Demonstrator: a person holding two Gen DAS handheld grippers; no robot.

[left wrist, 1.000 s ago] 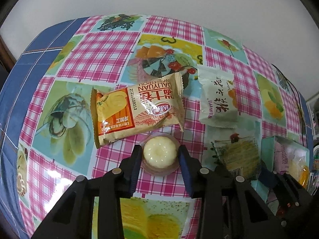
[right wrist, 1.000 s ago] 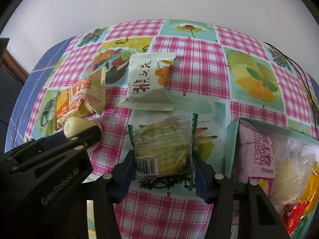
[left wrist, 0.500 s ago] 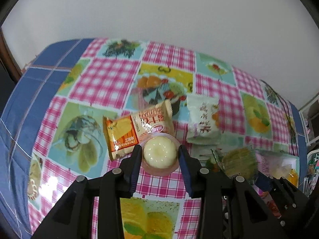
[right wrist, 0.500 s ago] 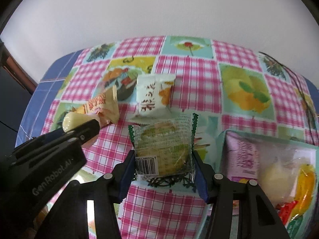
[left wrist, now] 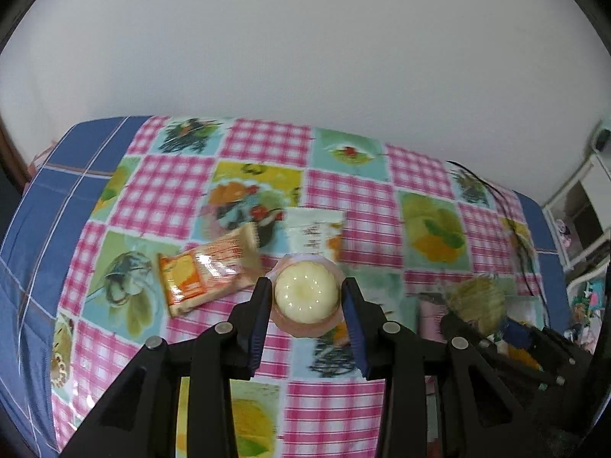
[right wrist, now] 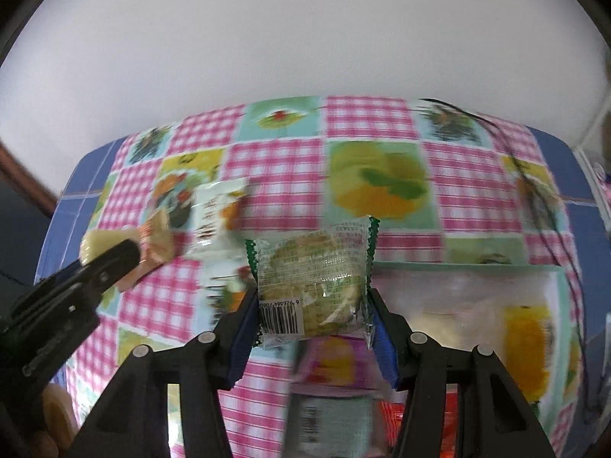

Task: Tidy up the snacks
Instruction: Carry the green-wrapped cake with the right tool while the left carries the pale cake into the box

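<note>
checkered tablecloth [left wrist: 160, 187], pale domed jelly cup [left wrist: 306, 293]

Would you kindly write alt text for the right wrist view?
The right gripper holds a clear green-edged snack packet between its fingers, above a pink checked tablecloth. To its left the left gripper holds a pale jelly cup; a box of snacks lies blurred at lower right.

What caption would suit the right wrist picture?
Right gripper jaws clamp a clear-wrapped green pastry above a pink checked tablecloth, beside the snack box.
</note>
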